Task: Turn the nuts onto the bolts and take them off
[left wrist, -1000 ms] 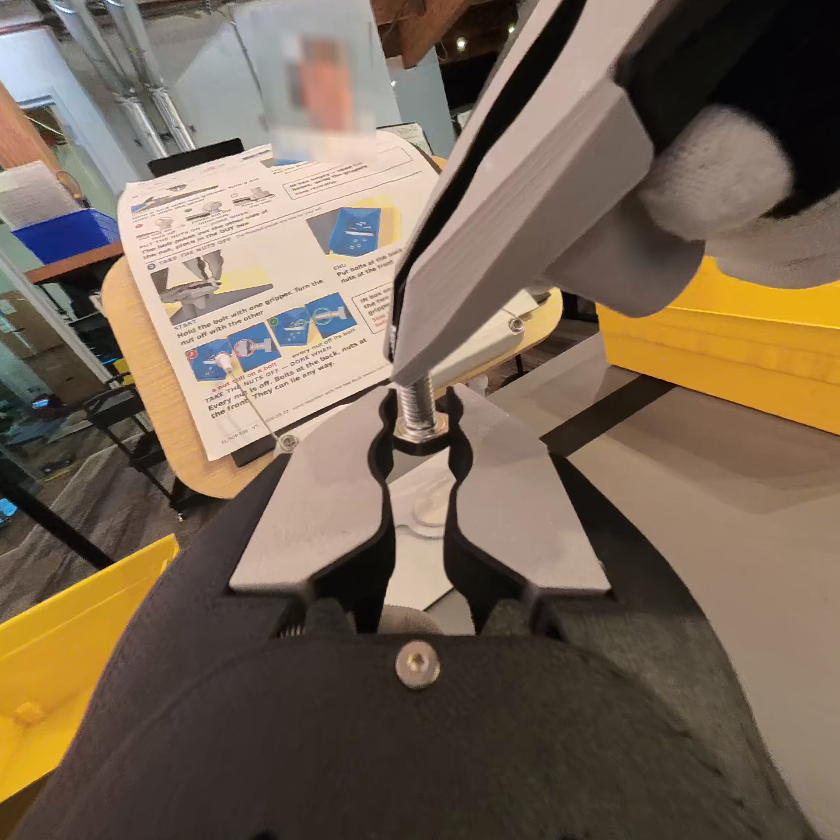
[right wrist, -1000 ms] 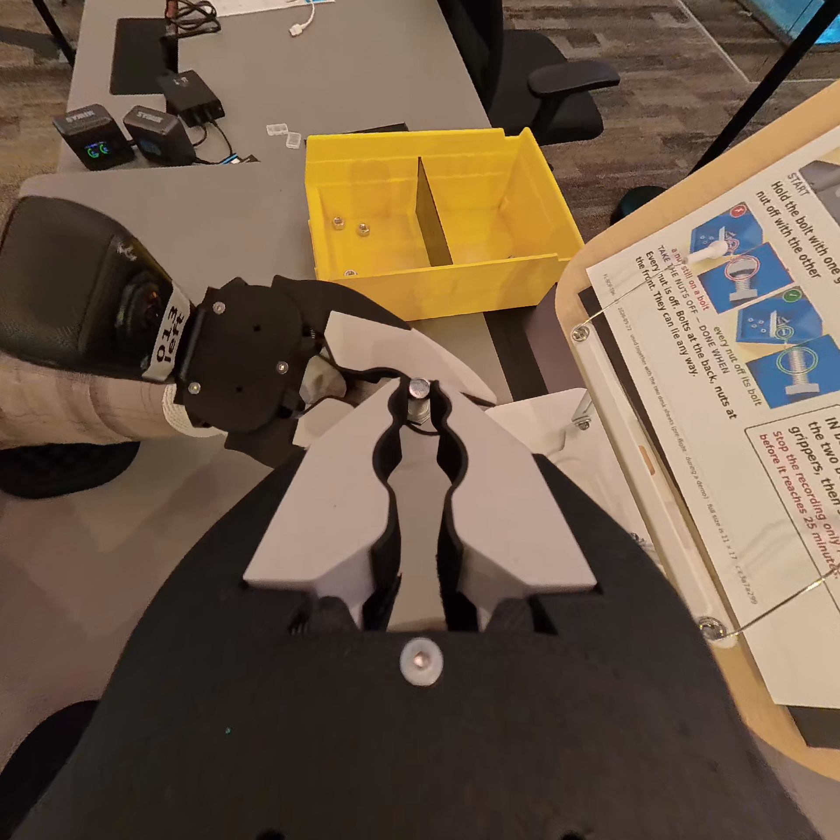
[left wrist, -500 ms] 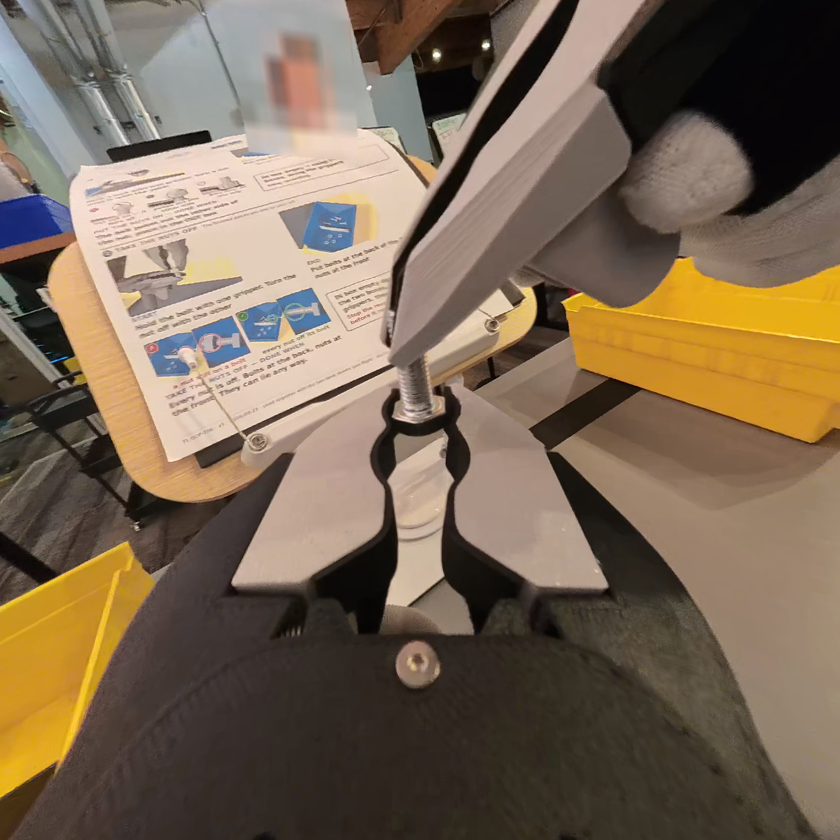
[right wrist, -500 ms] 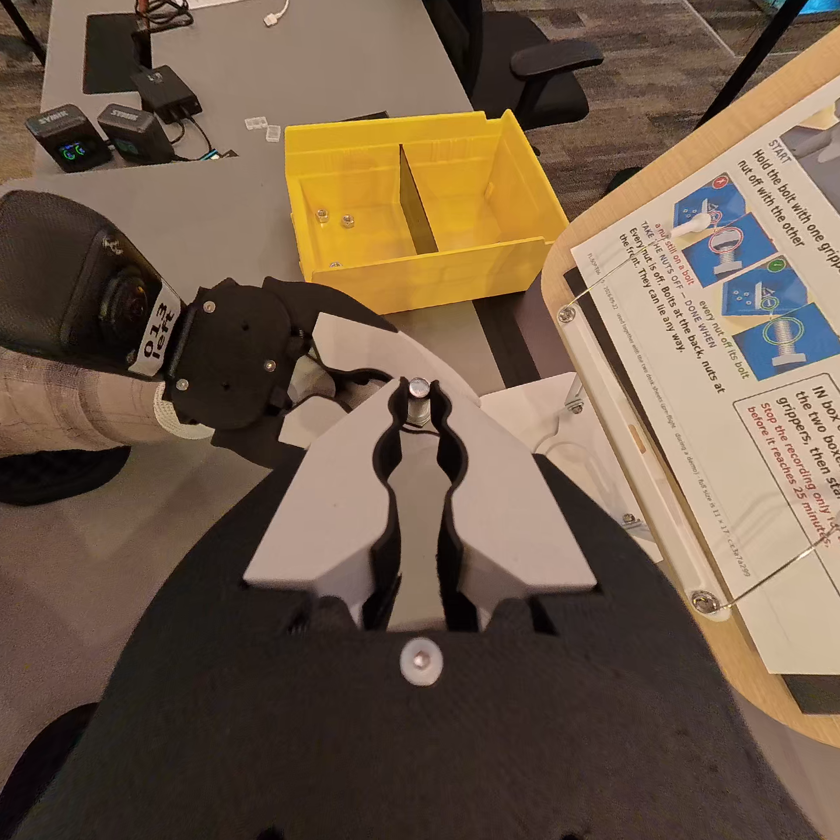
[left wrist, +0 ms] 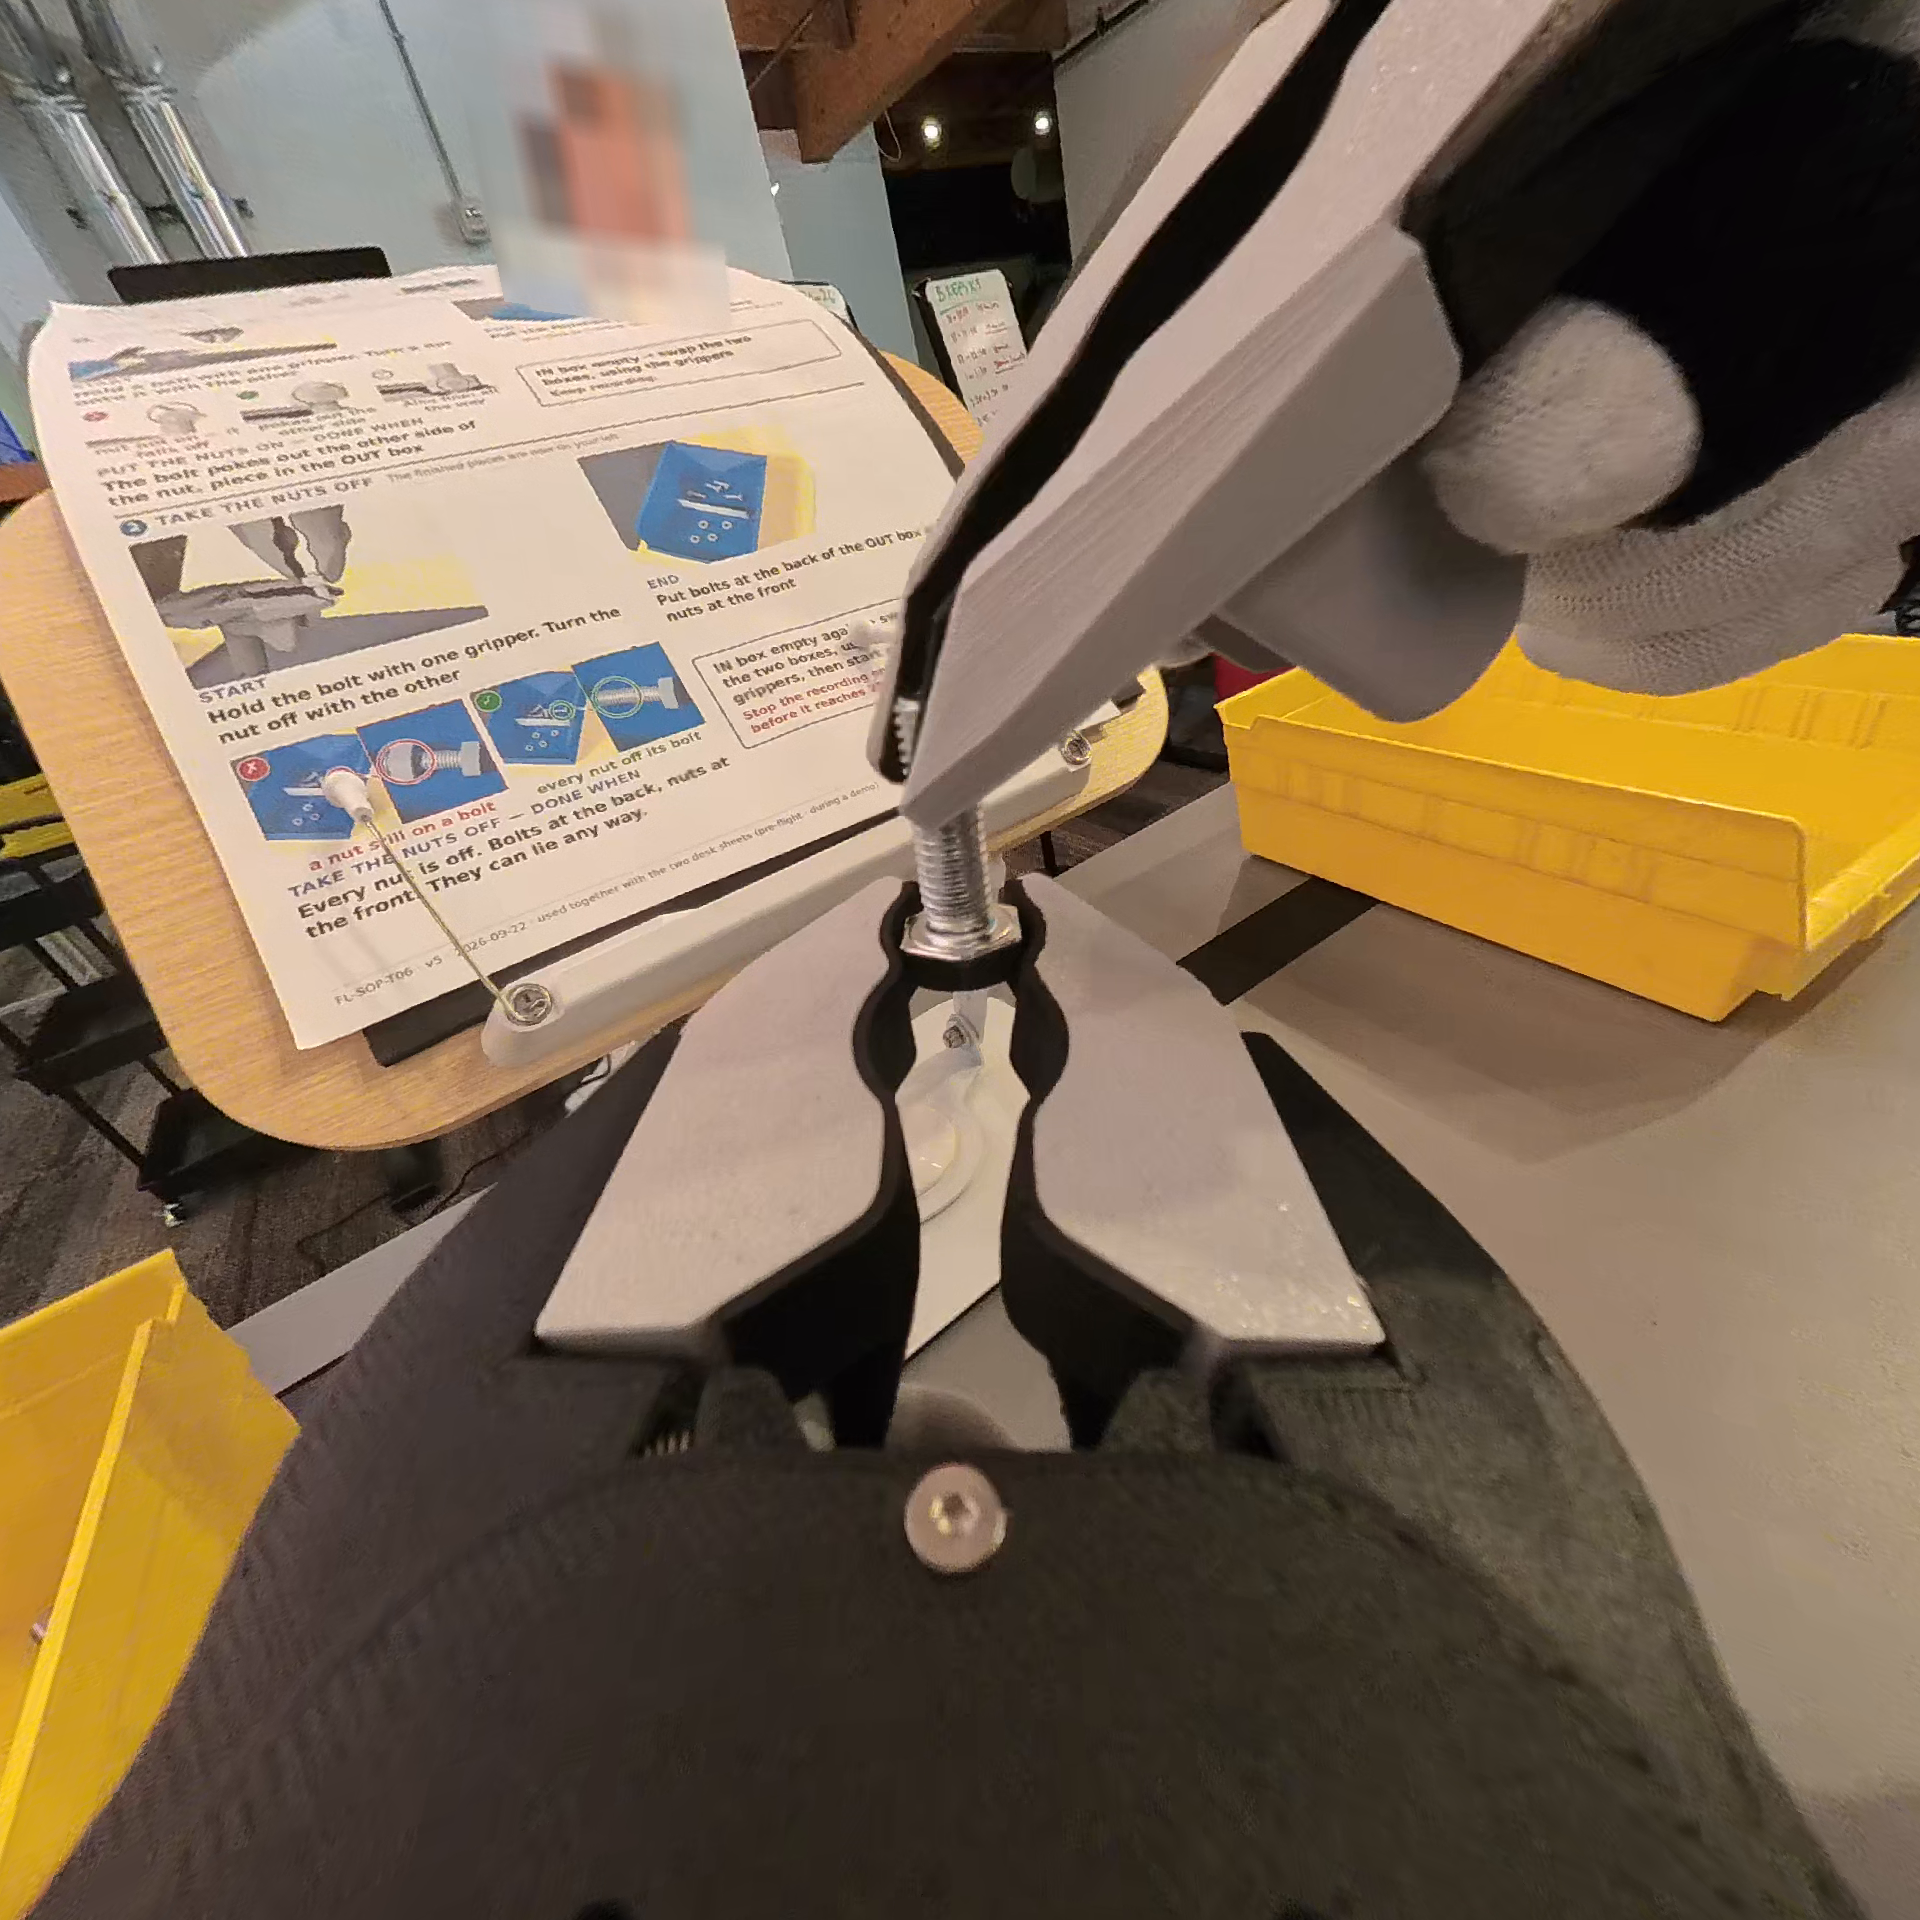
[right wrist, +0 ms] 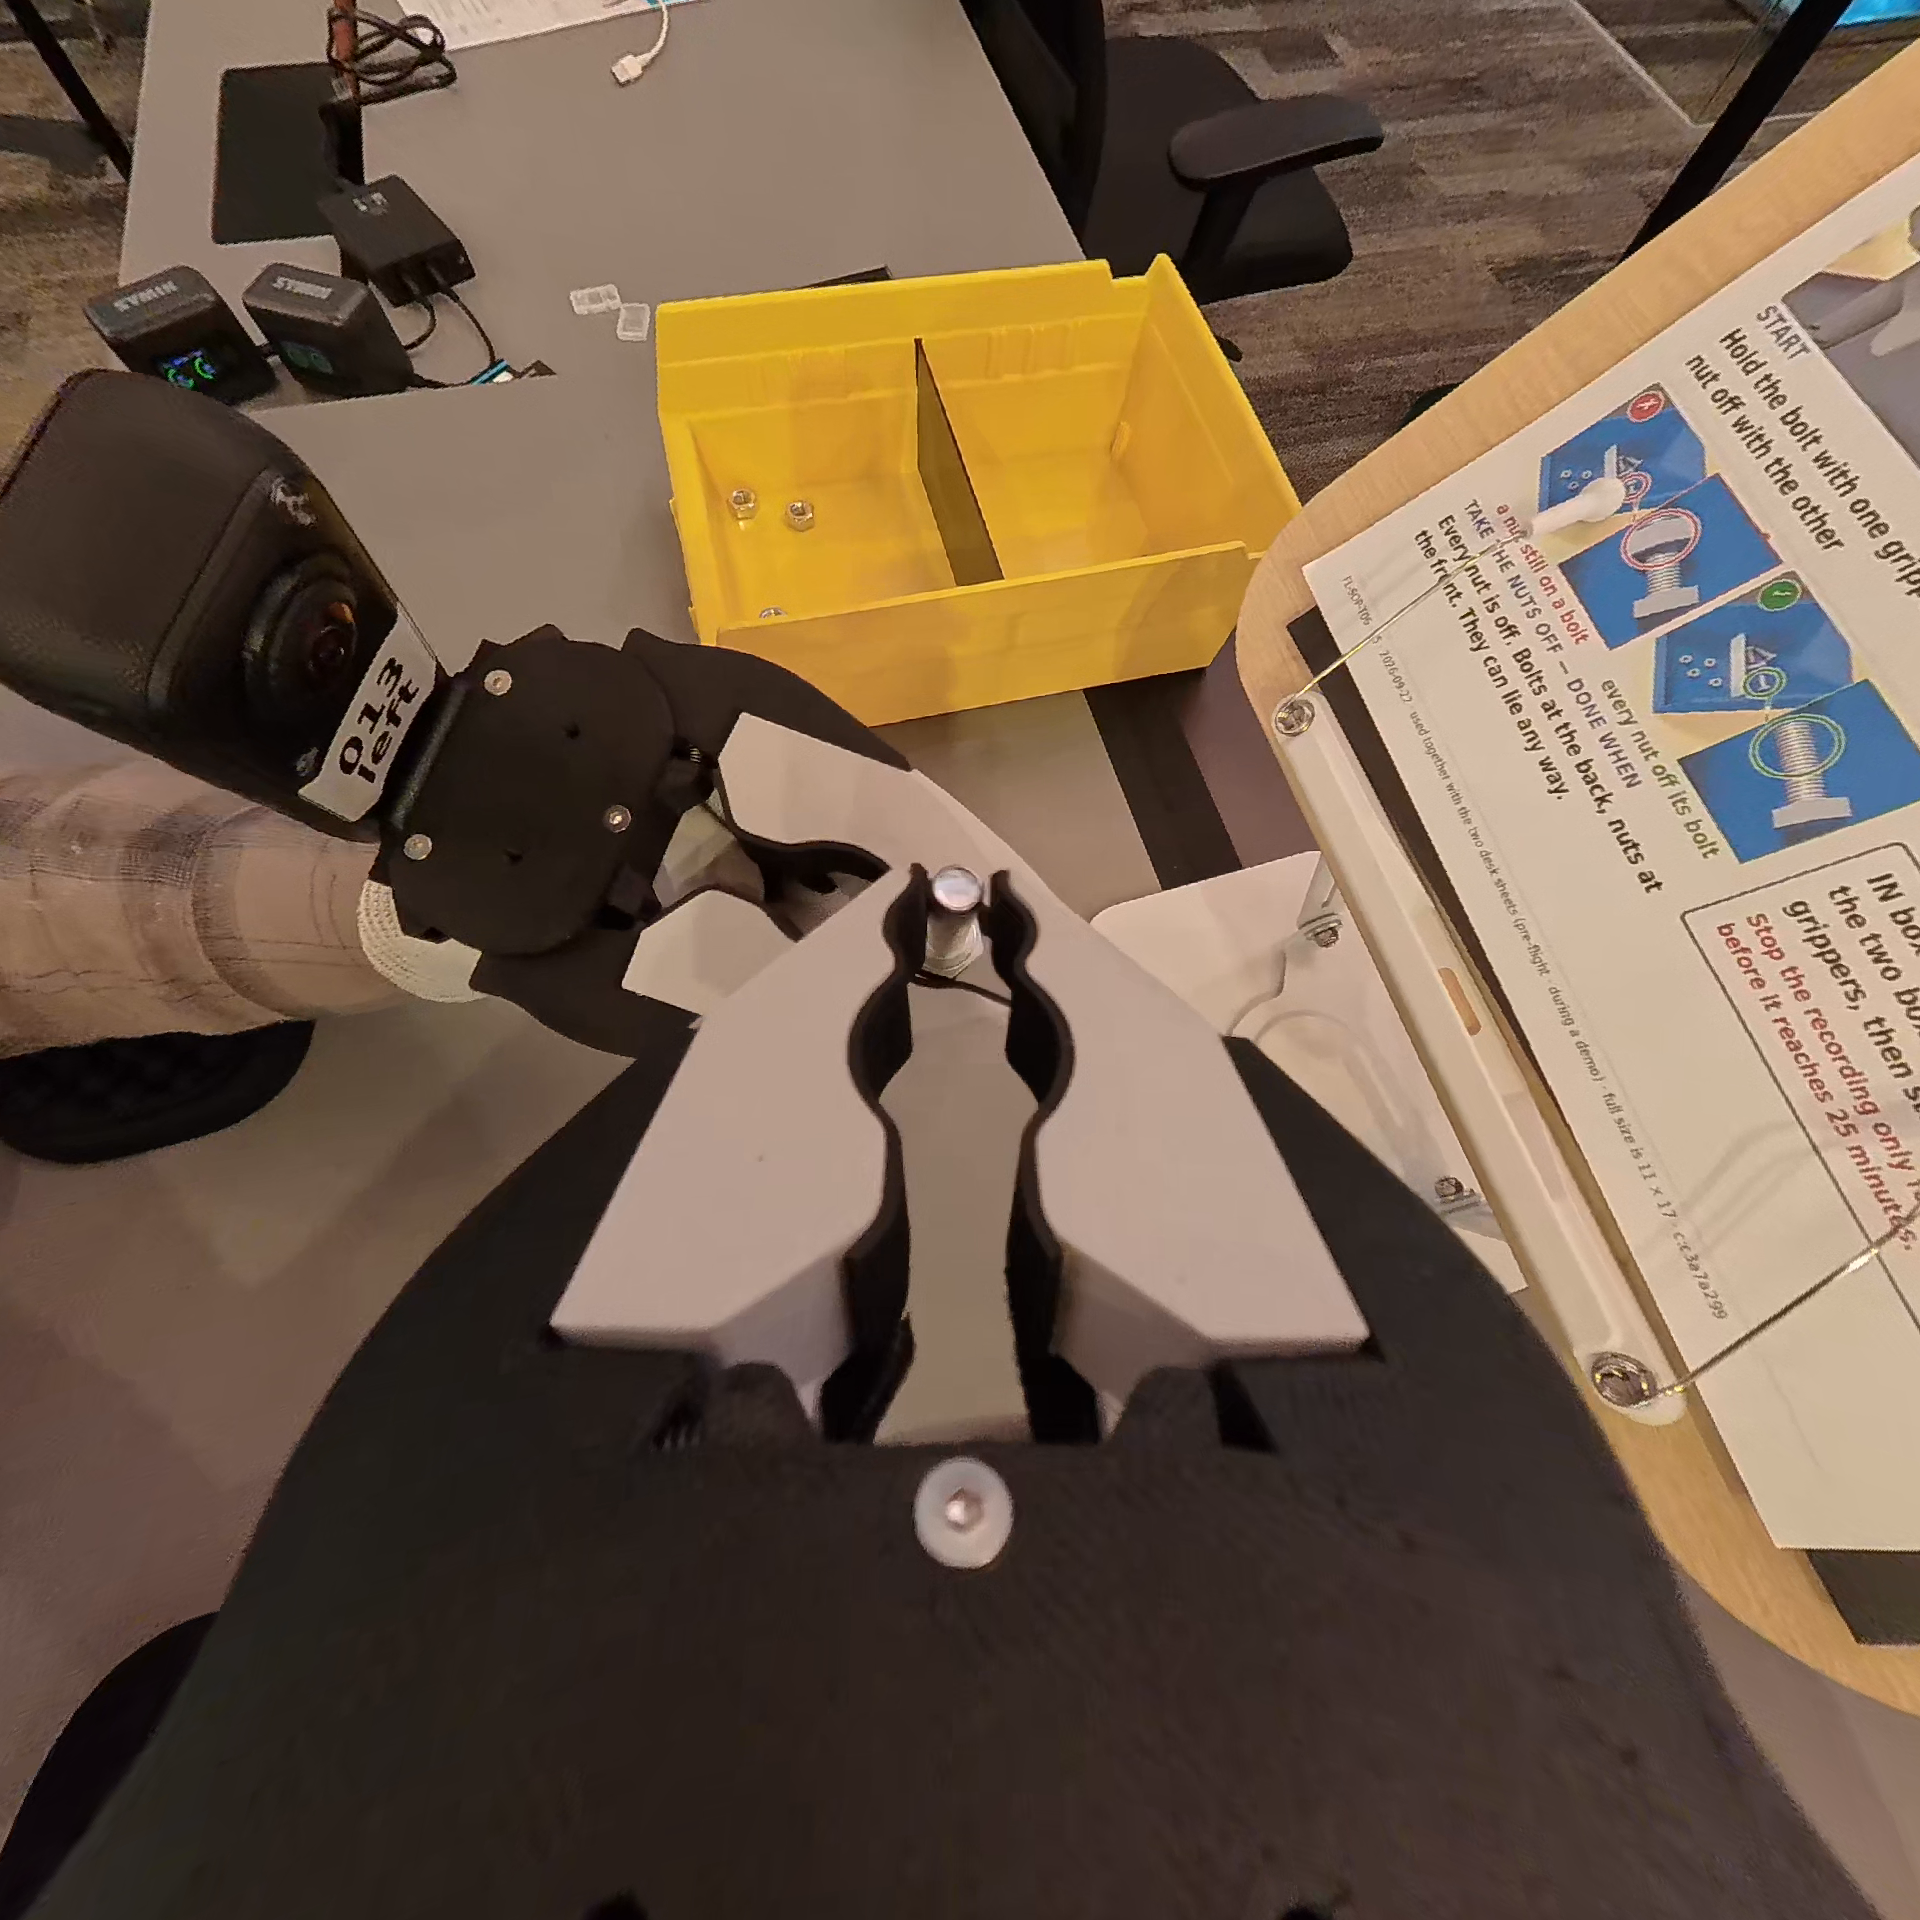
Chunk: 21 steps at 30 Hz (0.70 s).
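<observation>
My left gripper (left wrist: 956, 925) is shut on a silver hex nut (left wrist: 956, 941) that sits on a threaded bolt (left wrist: 954, 857). The bolt stands upright, and its upper end is clamped in my right gripper (left wrist: 902, 748), which comes down from the upper right. In the right wrist view, my right gripper (right wrist: 956, 906) is shut on the bolt (right wrist: 956, 891), with the bolt's end showing between the tips. The left gripper's grey fingers (right wrist: 821, 795) reach in from the left beneath it. Both are held above the grey table.
A divided yellow bin (right wrist: 966, 649) stands behind, with three loose nuts (right wrist: 742, 503) in its left compartment. Another yellow bin (left wrist: 1538, 842) is at the right and one (left wrist: 83, 1507) at the lower left. A printed sheet on a wooden board (left wrist: 416, 644) stands close ahead. The gap from one gripper's tips to the other's is roughly 4 centimetres.
Both grippers stay shut on the nut and bolt. The left wrist view has swung, so the sheet slid left and the right yellow bin came further into view.
</observation>
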Available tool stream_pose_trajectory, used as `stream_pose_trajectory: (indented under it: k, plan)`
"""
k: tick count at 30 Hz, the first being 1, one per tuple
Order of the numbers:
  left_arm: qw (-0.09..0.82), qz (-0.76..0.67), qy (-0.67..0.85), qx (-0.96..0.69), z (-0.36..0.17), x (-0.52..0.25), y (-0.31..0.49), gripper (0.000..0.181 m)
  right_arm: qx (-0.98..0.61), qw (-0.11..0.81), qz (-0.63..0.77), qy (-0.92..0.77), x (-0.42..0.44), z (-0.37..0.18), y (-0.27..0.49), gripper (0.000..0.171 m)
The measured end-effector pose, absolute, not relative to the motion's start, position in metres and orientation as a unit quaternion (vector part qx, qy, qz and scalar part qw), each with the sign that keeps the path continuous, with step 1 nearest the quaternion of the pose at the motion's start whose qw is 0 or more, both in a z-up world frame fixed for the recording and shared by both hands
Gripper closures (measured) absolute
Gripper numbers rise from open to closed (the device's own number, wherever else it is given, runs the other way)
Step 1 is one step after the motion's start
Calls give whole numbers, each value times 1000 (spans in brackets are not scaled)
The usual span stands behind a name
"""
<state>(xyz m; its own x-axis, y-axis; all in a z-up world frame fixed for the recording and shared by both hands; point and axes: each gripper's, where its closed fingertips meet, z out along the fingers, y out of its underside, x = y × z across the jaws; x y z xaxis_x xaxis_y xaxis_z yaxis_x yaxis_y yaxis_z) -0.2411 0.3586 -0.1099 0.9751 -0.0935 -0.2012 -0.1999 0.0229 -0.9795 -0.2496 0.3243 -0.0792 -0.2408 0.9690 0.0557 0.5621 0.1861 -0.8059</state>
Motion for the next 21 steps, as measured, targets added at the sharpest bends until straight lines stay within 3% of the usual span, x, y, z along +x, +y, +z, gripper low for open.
stream_pose_trajectory:
  k: [3,5,8,10,17,21]
  plan:
    - [707,31,103,-699,-108,-243,357,166,-537,314,344,-703,-250,-73,327,131]
    - [706,18,101,-701,-107,-247,356,166,-525,333,357,-697,-246,-61,326,124]
    - [705,-15,109,-701,-102,-256,350,166,-486,331,363,-723,-223,-63,320,134]
    - [704,-44,119,-699,-98,-261,345,166,-428,309,367,-766,-205,-79,304,149]
    - [696,-117,172,-687,-90,-273,319,166,-325,163,223,-905,-172,-209,274,144]
    - [696,-134,180,-682,-86,-280,309,166,-270,167,138,-938,-184,-250,272,140]
